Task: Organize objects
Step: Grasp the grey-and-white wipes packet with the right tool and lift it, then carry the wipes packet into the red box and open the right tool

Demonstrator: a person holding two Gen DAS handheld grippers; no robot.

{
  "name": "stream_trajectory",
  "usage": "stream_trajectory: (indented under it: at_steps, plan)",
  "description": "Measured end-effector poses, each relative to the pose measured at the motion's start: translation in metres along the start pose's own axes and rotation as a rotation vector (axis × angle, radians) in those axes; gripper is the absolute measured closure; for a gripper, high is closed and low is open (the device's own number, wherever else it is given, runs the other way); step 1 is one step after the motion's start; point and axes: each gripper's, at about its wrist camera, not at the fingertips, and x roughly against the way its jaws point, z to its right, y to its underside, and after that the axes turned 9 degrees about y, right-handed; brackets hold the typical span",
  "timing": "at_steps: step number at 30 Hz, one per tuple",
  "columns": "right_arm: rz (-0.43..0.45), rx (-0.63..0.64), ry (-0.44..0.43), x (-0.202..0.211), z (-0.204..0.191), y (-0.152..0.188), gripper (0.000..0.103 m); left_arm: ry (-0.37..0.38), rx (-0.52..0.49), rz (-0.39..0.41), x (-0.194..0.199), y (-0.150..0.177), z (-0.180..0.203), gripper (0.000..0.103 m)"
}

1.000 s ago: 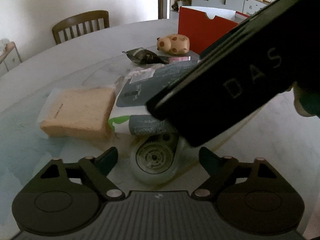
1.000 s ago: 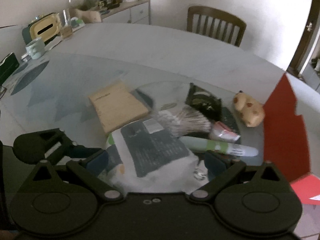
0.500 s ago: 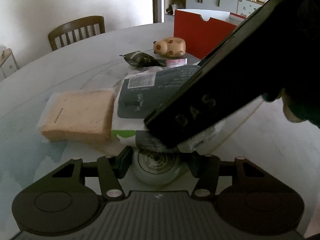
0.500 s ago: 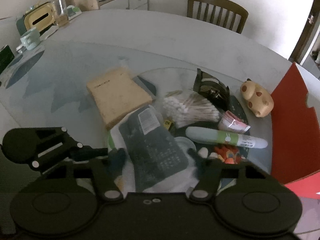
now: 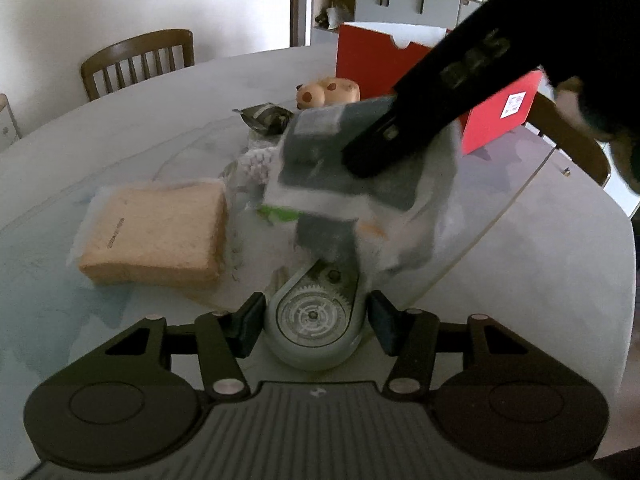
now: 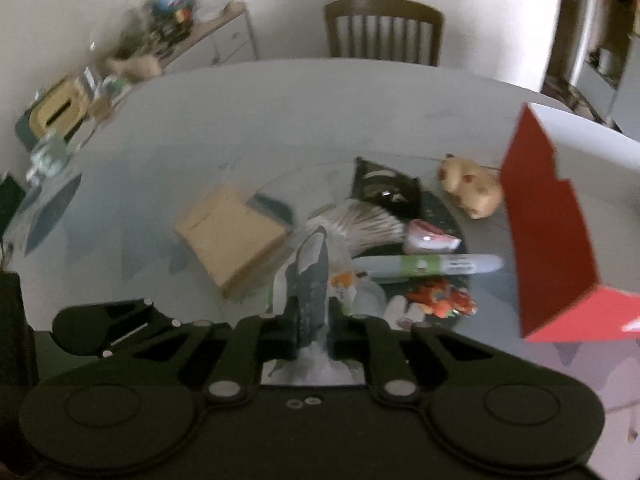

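Near worktop (image 5: 120,152) front edge: right tongs (image 6: 312,332) just clamped grey-white plastic packet (image 5: 344,160), lifting toward red cardboard box (image 6: 548,240); left tongs (image 5: 316,328) narrowed around round translucent geared dispenser (image 5: 316,320).

Sponge (image 6: 230,236) left of tube (image 6: 428,266), box (image 6: 548,240) right, chair (image 6: 384,32) behind table (image 6: 280,100)

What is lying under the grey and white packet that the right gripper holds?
Under the packet a round white plastic case shows, between the left gripper fingers. The packet hides whatever is behind.
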Motion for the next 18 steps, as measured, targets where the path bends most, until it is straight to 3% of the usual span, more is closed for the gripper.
stream_trajectory:
  at_steps: [18]
  plan:
    - [0.127,-0.204,0.143,0.069,0.079,0.005,0.091,0.027,0.026,0.069,0.04,-0.03,0.002,0.048]
